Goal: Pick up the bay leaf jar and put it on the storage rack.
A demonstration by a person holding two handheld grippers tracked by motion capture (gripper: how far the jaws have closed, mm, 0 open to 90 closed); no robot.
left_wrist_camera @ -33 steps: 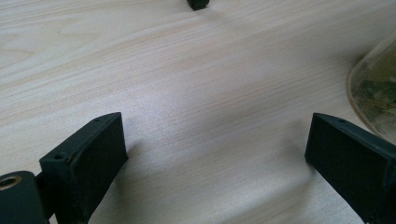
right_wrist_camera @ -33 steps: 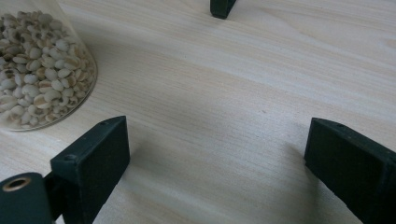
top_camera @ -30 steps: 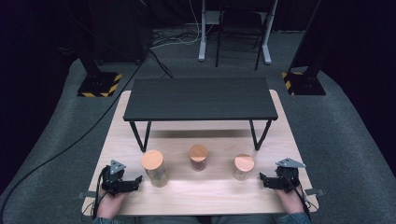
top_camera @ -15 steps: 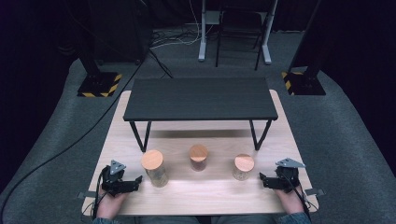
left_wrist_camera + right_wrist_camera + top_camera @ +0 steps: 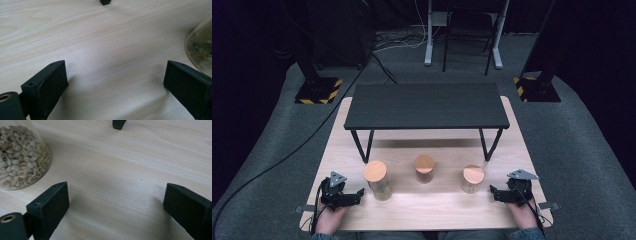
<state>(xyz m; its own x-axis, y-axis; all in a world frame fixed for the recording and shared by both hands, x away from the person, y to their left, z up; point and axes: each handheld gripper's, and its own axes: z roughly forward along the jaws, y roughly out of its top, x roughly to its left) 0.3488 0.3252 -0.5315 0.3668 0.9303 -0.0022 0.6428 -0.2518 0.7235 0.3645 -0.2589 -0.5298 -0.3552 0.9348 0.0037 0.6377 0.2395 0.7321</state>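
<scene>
Three glass jars with round wooden lids stand in a row on the light wooden table (image 5: 427, 210): a tall left jar (image 5: 377, 179), a middle jar (image 5: 424, 168) and a right jar (image 5: 472, 178). My left gripper (image 5: 358, 193) rests on the table just left of the left jar, open, with bare wood between its jaws (image 5: 115, 82). The left jar's glass base (image 5: 201, 50) shows leafy contents. My right gripper (image 5: 493, 192) lies right of the right jar, open and holding nothing (image 5: 116, 202). The right jar (image 5: 21, 157) holds pale grains.
A low black shelf (image 5: 427, 106) on thin legs stands across the back half of the table, behind the jars. Its feet show as dark stubs (image 5: 105, 2) (image 5: 118, 123). Dark carpet, stands with striped bases (image 5: 318, 91) and cables surround the table.
</scene>
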